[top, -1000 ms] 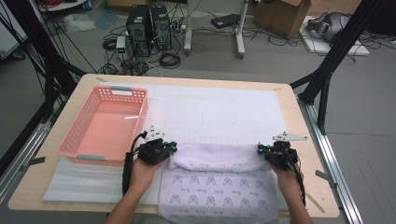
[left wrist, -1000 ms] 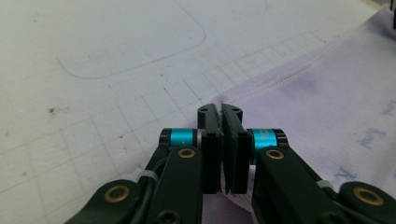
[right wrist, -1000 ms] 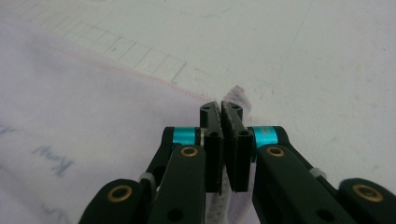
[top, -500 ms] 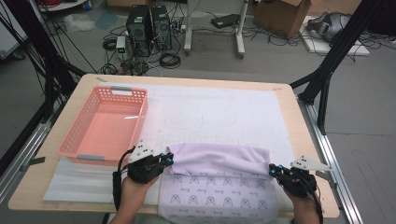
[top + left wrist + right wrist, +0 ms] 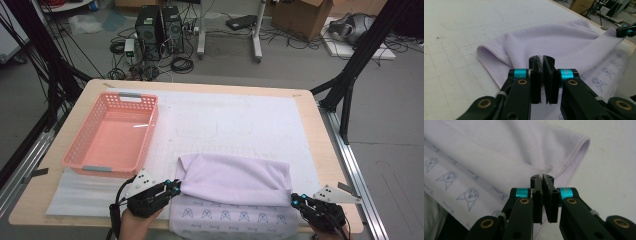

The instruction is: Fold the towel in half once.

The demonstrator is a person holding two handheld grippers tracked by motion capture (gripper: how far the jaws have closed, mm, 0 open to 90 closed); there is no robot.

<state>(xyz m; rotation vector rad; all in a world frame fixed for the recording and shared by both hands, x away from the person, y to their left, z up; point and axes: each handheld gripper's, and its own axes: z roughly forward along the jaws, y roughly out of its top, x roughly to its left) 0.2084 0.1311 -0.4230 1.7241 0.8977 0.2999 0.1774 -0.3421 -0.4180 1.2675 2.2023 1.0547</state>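
So the lilac towel (image 5: 235, 179) is folded over toward both grippers, left (image 5: 175, 187) and right (image 5: 295, 200) (jaws easing apart, cloth corners between them), more folds probably left.

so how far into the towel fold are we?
Done: the far edge of the lavender towel is pulled back toward the near edge, leaving a strip of cat print exposed. In hand: the left tool and right tool each pinch a corner of the folded layer, though the jaws of both have just been opening. Left: let go, fold again, probably move it to the pink basket.
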